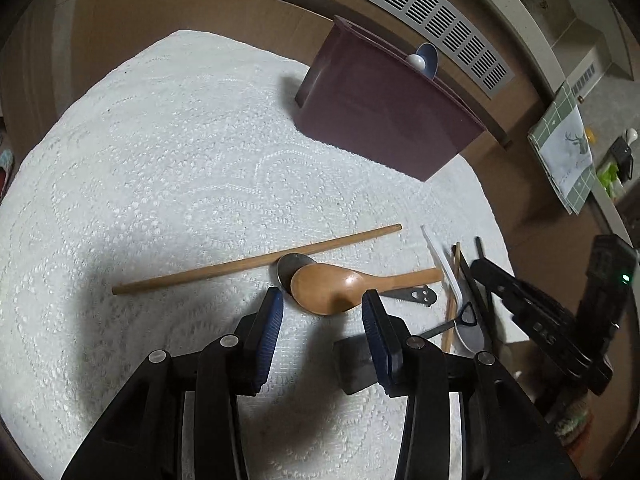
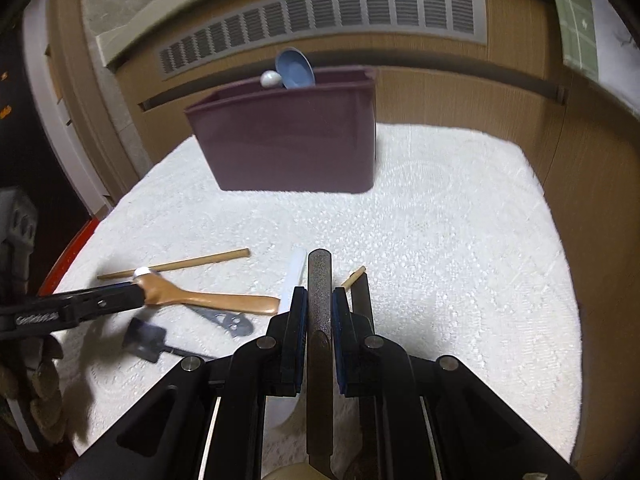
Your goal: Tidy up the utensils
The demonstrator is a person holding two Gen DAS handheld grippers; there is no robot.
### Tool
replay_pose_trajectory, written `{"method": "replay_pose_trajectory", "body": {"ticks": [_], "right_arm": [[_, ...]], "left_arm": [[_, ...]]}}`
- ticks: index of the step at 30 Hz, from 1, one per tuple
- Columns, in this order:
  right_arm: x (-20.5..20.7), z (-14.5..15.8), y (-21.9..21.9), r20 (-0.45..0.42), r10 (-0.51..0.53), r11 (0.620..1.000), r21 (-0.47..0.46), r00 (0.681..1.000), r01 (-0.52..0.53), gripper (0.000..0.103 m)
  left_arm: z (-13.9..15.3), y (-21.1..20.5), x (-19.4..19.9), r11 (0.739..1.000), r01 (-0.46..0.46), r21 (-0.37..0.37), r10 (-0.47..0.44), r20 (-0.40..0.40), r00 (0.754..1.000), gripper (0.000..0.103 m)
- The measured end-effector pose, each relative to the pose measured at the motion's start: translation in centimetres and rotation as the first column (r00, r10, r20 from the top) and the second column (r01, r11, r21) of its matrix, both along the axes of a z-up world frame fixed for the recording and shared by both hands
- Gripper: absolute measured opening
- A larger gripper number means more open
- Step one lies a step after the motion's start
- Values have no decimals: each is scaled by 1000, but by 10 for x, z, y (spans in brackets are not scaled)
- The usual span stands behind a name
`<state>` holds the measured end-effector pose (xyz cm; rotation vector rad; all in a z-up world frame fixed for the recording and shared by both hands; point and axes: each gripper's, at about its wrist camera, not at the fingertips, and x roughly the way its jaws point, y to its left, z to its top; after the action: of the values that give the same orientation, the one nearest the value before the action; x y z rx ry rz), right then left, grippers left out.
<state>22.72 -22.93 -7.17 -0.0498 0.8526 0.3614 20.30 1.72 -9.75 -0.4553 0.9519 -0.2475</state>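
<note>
My left gripper (image 1: pixel 323 300) is open, its jaws either side of the bowl of a wooden spoon (image 1: pixel 340 286) that lies over a metal spoon (image 1: pixel 290 266) on the white cloth. A wooden chopstick (image 1: pixel 256 260) lies just beyond. My right gripper (image 2: pixel 320 300) is shut on a dark grey utensil handle (image 2: pixel 319 280), held along its fingers. A maroon bin (image 2: pixel 288 140) stands at the back, also seen in the left wrist view (image 1: pixel 384 112), with a blue spoon (image 2: pixel 296 68) and a white-tipped utensil (image 2: pixel 270 79) in it.
On the cloth lie a white plastic spoon (image 1: pixel 444 264), dark chopsticks (image 1: pixel 480 296), a small black shovel-shaped utensil (image 2: pixel 146 338) and a flat grey metal piece (image 2: pixel 232 320). A wooden cabinet with a vent grille (image 2: pixel 320 16) stands behind. A green towel (image 1: pixel 564 148) hangs at right.
</note>
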Motion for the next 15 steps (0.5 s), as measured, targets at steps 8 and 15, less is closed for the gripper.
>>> {"method": "replay_pose_trajectory", "body": {"ticks": [8,15], "right_arm": [[10,-21,29,-56,18,998,-66,998,-21,11],[3,-23,32,-98,70,998,2,993,-70,12]], "left_arm": [[-2,10,-2,998,16,-54,-17,-1,1000,42],[-2,9,9,998,2,-71,-2,4,1000,42]]}}
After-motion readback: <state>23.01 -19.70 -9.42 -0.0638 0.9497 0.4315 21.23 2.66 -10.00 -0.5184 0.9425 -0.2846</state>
